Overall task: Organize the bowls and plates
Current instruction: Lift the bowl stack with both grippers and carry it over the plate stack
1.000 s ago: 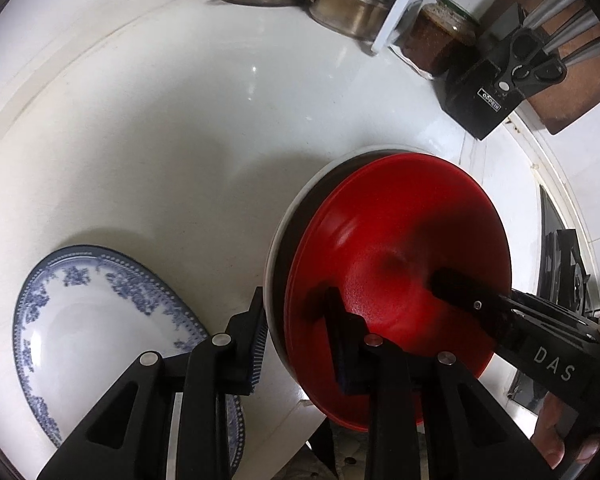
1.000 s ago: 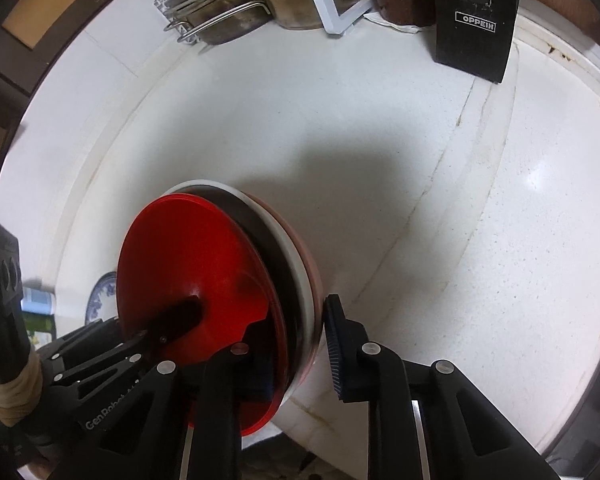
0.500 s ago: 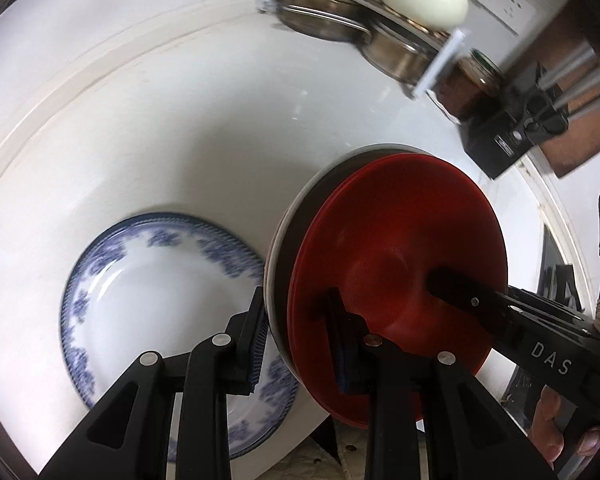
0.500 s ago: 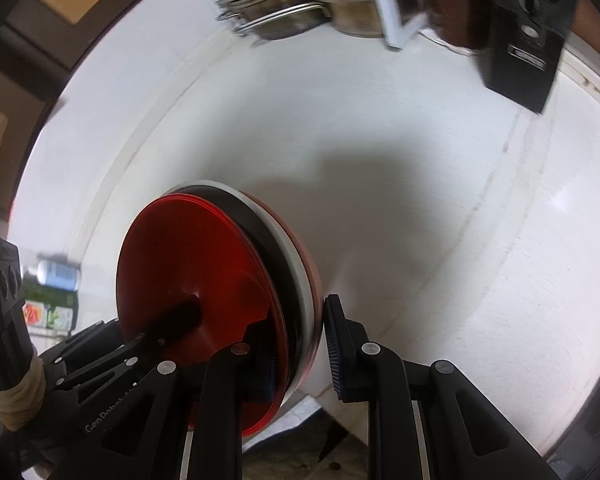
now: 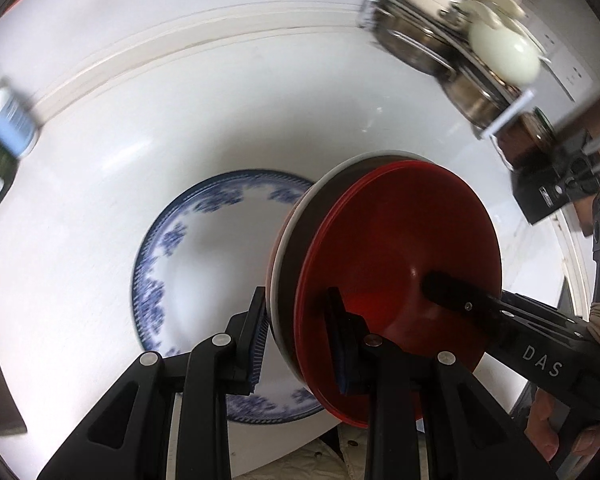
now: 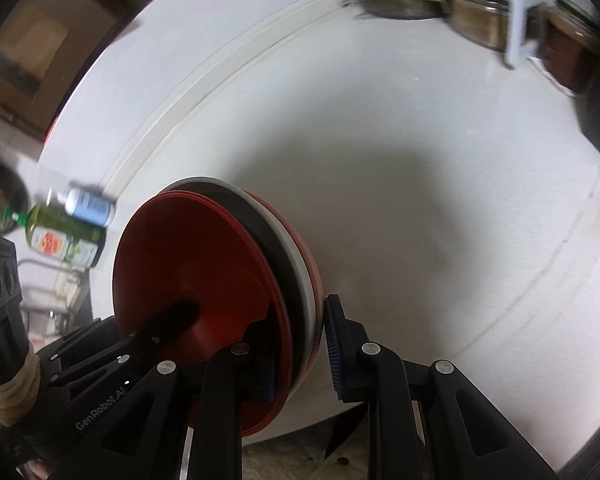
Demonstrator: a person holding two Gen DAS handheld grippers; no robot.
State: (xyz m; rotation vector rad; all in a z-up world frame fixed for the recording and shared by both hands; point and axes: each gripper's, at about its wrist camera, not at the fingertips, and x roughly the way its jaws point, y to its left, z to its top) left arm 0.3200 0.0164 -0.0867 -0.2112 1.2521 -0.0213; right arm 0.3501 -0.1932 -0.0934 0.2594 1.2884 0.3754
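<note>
A stack of plates, red on top with black, white and pinkish ones under it, hangs above the white counter. My left gripper is shut on its rim on one side. My right gripper is shut on the rim of the same stack on the other side. The right gripper's finger shows lying across the red plate in the left wrist view. A blue-and-white patterned plate lies flat on the counter, below and left of the stack.
Steel pots on a rack with a cream ladle, a dark jar and a black knife block stand at the back right. Bottles stand at the far left. The counter's front edge is near me.
Both grippers have carried the plate stack to the left. The blue-and-white plate has come from the left edge toward the middle of the left wrist view, and the bottles have come into view.
</note>
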